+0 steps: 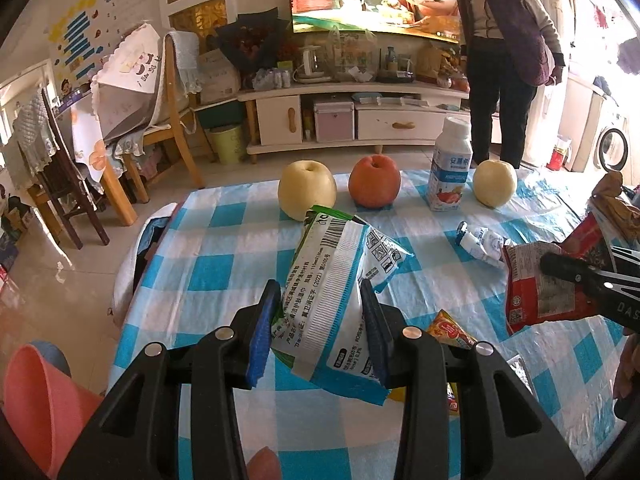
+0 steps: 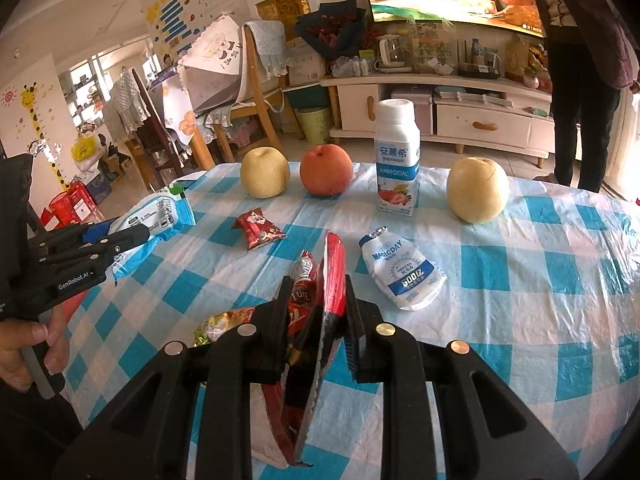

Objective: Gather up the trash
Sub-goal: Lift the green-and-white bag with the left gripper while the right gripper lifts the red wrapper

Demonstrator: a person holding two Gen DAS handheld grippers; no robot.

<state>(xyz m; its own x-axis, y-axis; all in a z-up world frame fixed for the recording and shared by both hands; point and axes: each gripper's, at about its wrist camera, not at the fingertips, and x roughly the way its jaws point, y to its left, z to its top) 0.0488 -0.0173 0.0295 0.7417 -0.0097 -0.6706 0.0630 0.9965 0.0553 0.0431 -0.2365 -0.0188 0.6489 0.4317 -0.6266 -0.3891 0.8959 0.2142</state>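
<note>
Left wrist view: left gripper point(image 1: 320, 320) pinches a crinkly white-and-blue plastic wipes pack point(image 1: 340, 280) above the blue-checked plastic tablecloth point(image 1: 224, 264).

Right wrist view: right gripper point(image 2: 318, 316) squeezes glossy red snack wrappers point(image 2: 334, 276); a flattened white pouch point(image 2: 402, 274) lies just right, fruit along the far edge.

We read "AMBPOSIAL" under Chinese characters on the white drink bottle point(image 2: 397, 160). The flattened white pouch point(image 2: 402, 272) carries "MAGICDAY" and, upside down, "200g". "GenRobot.AI" stands on the left gripper point(image 2: 132, 236). The white wipes pack point(image 1: 340, 292) shows a barcode and "(2022)" amid small Chinese print. Letters on the right gripper's point(image 1: 548, 264) body look like "DAS", partly cut off.
</note>
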